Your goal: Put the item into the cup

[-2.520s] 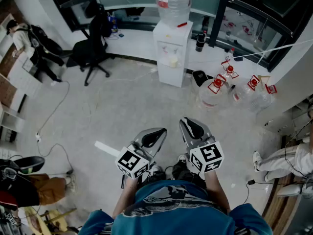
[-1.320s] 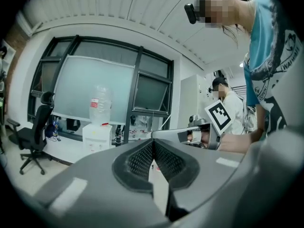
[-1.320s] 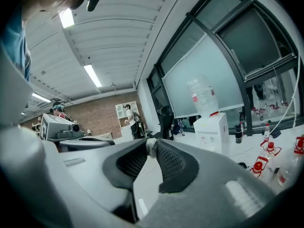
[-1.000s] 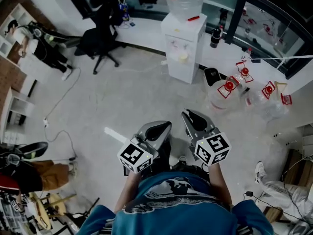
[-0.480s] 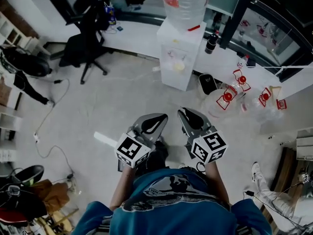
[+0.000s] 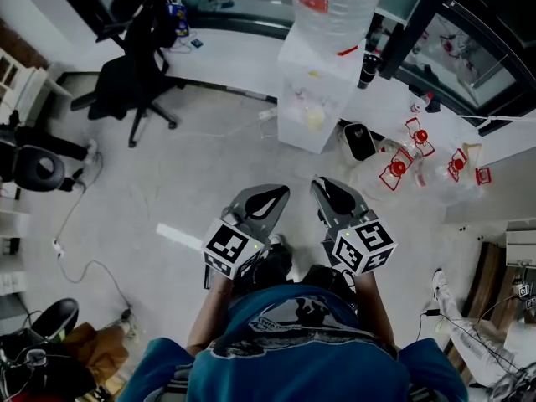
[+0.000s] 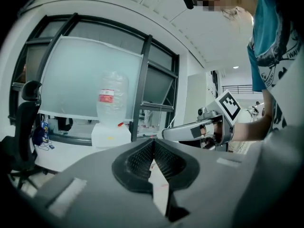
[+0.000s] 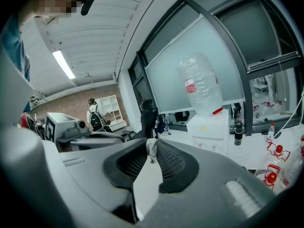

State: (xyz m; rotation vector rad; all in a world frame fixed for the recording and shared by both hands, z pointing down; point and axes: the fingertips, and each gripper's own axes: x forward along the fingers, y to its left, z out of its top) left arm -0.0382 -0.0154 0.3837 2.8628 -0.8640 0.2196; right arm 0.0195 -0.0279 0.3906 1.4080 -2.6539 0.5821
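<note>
**Head view:** Stood over a pale floor (image 6: 209, 174) with the left gripper (image 6: 272, 193) and the right gripper (image 6: 327, 187) held out side by side, close but not touching. Pointed both toward a white water dispenser (image 6: 318, 99) topped by a large clear bottle (image 6: 335, 2). Black office chair (image 6: 126, 78) off to the upper left. Clear jugs (image 6: 398, 170) with red fittings on the floor to the right of the dispenser.

**Left gripper view:** Showed the fingers (image 7: 135, 160) brought fully together, the ribbed pads meeting tip to tip at the front, with nothing gripped between them. Looked level across the room at the dispenser and its bottle. Caught the other gripper to the right, with its square-marker cube raised.

**Right gripper view:** Pinched the item (image 8: 151, 148), a small pale scrap, at the very tips of the fingers (image 8: 173, 163). Pressed on it from both sides, with only a narrow gap, no wider than the item. A short loose end hung just below the pinch. Faced the dispenser slightly to the right. A person (image 8: 95, 117) with a backpack stood by white shelves (image 8: 111, 110) in the far left background.
</note>
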